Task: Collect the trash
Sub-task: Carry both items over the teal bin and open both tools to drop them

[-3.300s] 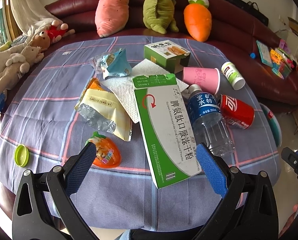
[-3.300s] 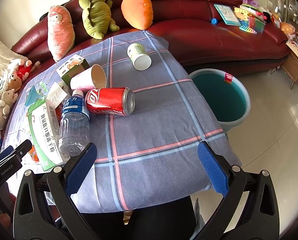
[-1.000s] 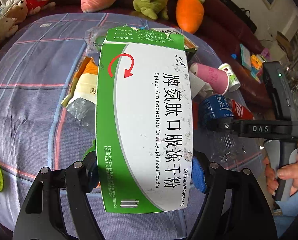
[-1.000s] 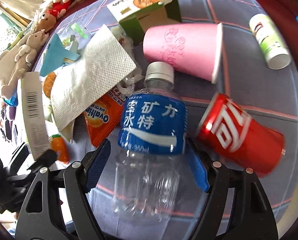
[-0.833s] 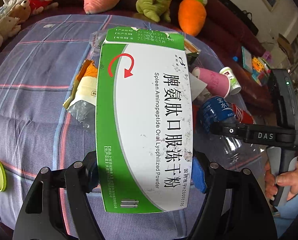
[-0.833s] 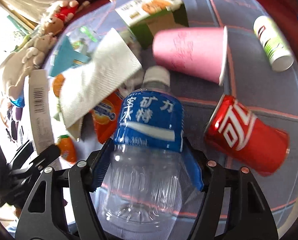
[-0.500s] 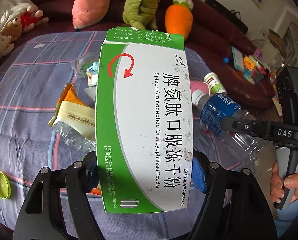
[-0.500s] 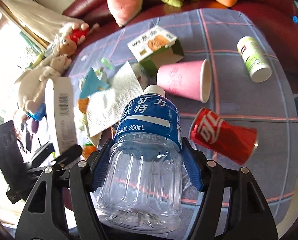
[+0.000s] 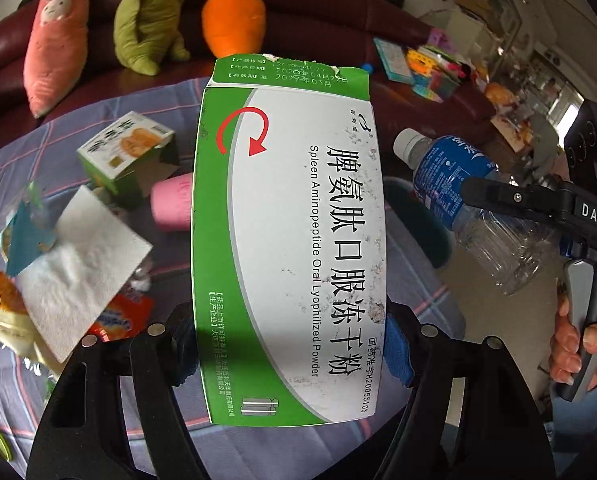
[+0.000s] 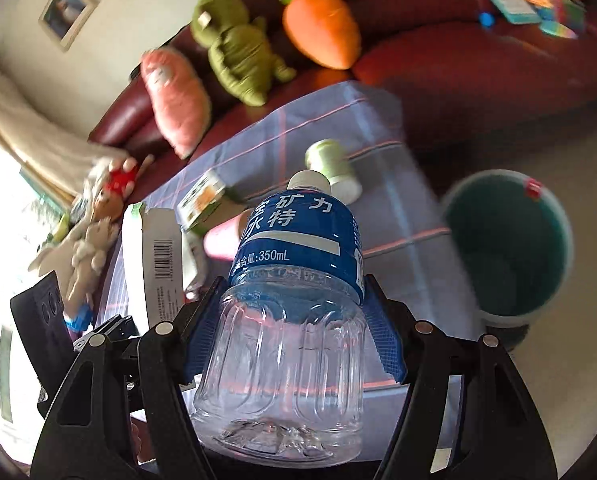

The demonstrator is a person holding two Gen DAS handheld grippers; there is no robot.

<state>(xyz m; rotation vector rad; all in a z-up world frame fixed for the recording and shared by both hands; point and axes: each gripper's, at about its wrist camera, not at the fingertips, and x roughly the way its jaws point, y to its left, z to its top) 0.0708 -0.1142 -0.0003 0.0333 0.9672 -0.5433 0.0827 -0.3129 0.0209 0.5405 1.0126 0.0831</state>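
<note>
- Both loads have risen off the worktop [image 9: 98, 432] since earlier: left tool [image 9: 290, 344] clamped on medicine box [image 9: 290, 240], right tool [image 10: 294, 328] clamped on bottle [image 10: 294, 320].
- We risk the slick bottle slipping forward before it reaches the bin [image 10: 554, 216] ahead-right of it.

My right claw [image 10: 288, 332] clamps an empty clear water bottle [image 10: 286, 320] with a blue label, its blue pads pressed against both sides just below the label, white cap pointing away from me. Beyond it lies the plaid-covered worktop [image 10: 394, 216]. A teal bin [image 10: 510, 248] stands on the floor to the right.
</note>
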